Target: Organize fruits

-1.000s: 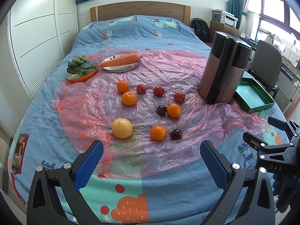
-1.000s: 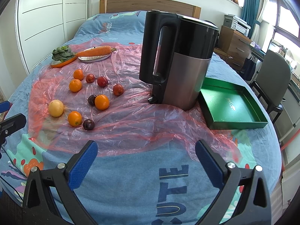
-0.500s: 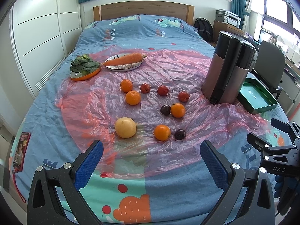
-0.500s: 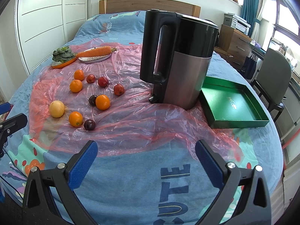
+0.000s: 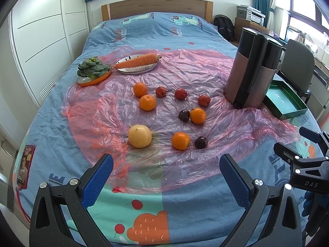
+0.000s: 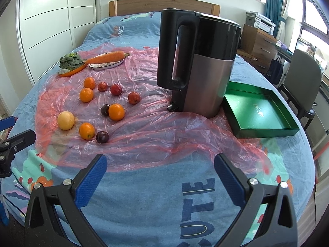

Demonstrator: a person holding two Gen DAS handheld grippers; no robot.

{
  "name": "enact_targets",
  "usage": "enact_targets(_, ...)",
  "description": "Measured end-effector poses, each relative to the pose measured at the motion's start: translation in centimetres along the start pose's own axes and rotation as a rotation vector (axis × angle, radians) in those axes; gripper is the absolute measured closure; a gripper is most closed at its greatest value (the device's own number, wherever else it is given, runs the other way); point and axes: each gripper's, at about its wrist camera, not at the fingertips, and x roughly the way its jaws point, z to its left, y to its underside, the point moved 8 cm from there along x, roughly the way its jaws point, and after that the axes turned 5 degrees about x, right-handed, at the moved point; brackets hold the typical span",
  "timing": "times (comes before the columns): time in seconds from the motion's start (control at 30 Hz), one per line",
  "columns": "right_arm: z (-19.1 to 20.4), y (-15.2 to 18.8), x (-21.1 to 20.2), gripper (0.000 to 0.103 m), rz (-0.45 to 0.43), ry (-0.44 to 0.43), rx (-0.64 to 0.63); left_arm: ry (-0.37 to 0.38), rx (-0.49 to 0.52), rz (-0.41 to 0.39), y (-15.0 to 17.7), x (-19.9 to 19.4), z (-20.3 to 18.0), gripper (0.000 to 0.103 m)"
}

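Fruit (image 5: 181,140) sits scattered on the pink plastic sheet (image 5: 205,65), untouched — left gripper (image 5: 164,175) and right gripper (image 6: 160,174) both spread wide, empty — next move likely reaches for the nearest orange.

A bedroom in a home: a wide bed (image 5: 156,30) with a wooden headboard (image 5: 156,7) and a cartoon-print blue cover fills the room, white wardrobe doors (image 5: 47,33) run along its left edge, and beyond its right edge stand a chest of drawers (image 6: 259,47), a printer (image 6: 260,21), a chair (image 6: 302,82) and curtained windows
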Motion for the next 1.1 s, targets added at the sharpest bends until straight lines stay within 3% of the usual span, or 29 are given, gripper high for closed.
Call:
enact_targets(0.7, 1.3, 0.2, 1.0, 0.000, 0.016, -0.045, 0.006, -0.006, 0.028, 0.039, 0.8, 1.7, 0.6, 0.001)
enact_targets(1.1, 5.7, 0.2, 3.1, 0.000, 0.058, -0.185, -0.069, 0.023, -0.034, 0.078, 0.8, 3.6, 4.6, 0.002)
